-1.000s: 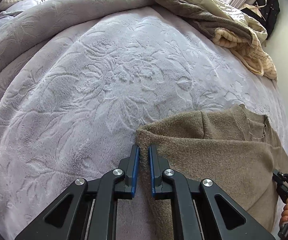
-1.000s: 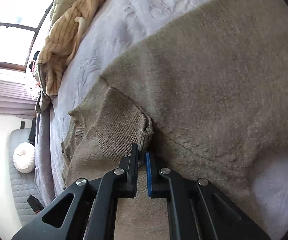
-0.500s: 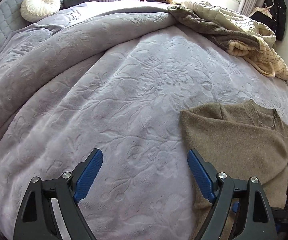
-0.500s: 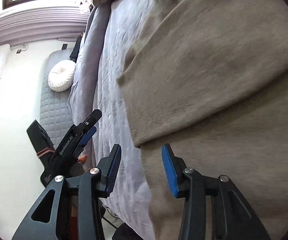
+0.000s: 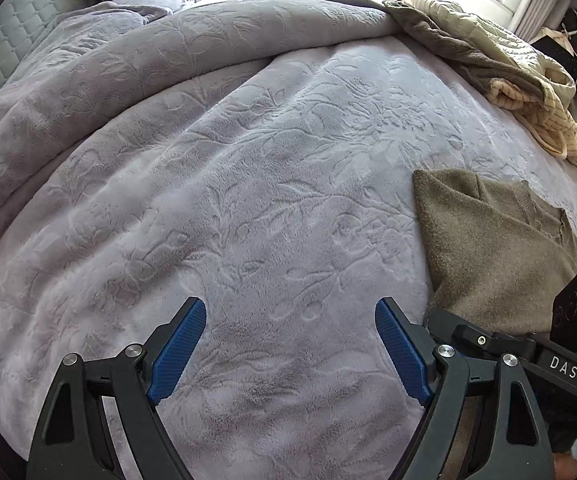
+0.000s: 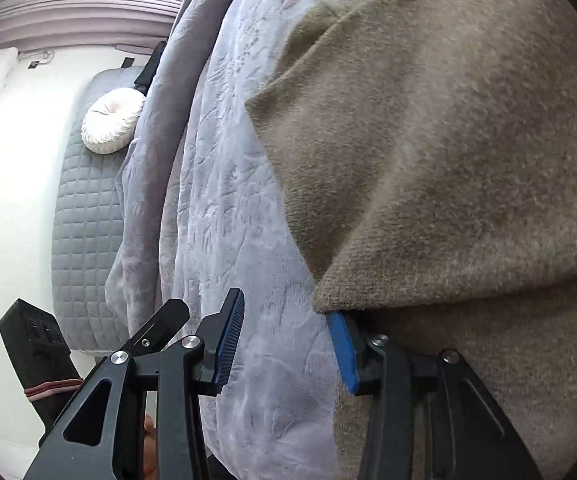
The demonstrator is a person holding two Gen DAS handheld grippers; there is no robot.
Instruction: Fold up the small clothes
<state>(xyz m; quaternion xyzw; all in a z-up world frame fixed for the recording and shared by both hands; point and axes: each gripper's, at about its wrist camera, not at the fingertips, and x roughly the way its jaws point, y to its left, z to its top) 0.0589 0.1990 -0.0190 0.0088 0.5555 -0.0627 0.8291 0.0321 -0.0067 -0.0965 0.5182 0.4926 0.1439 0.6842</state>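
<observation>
The left claw (image 5: 290, 344) hangs with its blue pads spread wide over bare blanket (image 5: 228, 200) on the bed, holding nothing. The folded brown sweater (image 5: 488, 248) lies flat on the blanket to its right, near the bed's right edge, with a pile of clothes (image 5: 520, 80) beyond it at the far right. The right claw (image 6: 286, 344) is also spread apart and empty, its right pad tucked just under the near edge of the sweater (image 6: 448, 160), its left pad over the blanket (image 6: 224, 200).
</observation>
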